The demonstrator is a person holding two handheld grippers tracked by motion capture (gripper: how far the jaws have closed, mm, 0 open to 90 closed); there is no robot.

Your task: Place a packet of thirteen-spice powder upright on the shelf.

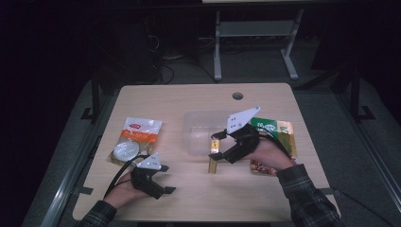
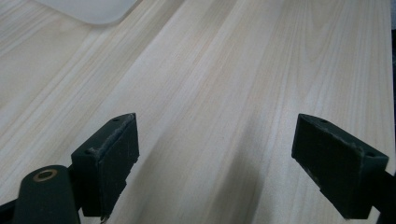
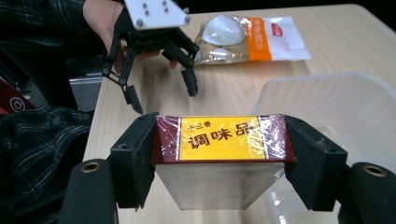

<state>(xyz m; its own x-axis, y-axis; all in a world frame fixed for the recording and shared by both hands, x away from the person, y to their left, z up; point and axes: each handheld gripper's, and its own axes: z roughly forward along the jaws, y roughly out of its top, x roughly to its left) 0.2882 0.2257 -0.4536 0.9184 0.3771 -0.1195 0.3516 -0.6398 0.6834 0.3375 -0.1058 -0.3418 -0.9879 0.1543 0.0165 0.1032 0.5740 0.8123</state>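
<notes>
A: Report table edges and free room, left to right.

B: At the left edge of the wooden table [image 1: 198, 97] lies the orange-and-white packet [image 1: 135, 140], with a white round item inside. Just near of it is my left gripper [image 1: 158, 182], close to the near edge. Bare wood extends from there to the table centre and along the near edge. Past centre stands the clear plastic container [image 1: 201, 132], and at the right edge lies the green snack bag [image 1: 274, 135], partly under my right hand [image 1: 269, 153].

A: State of the left gripper?

B: Jaws wide apart, nothing between them; in the left gripper view bare wood shows between the pads, with a corner of the container [image 2: 93, 9] ahead.

A: State of the right gripper?

B: My right gripper [image 1: 215, 151] is clamped on the seasoning box [image 3: 219, 140], which has a red and yellow label. Both pads press its two ends. The box stands upright just near of the container, its lower end at the table surface; I cannot tell whether it touches.
</notes>
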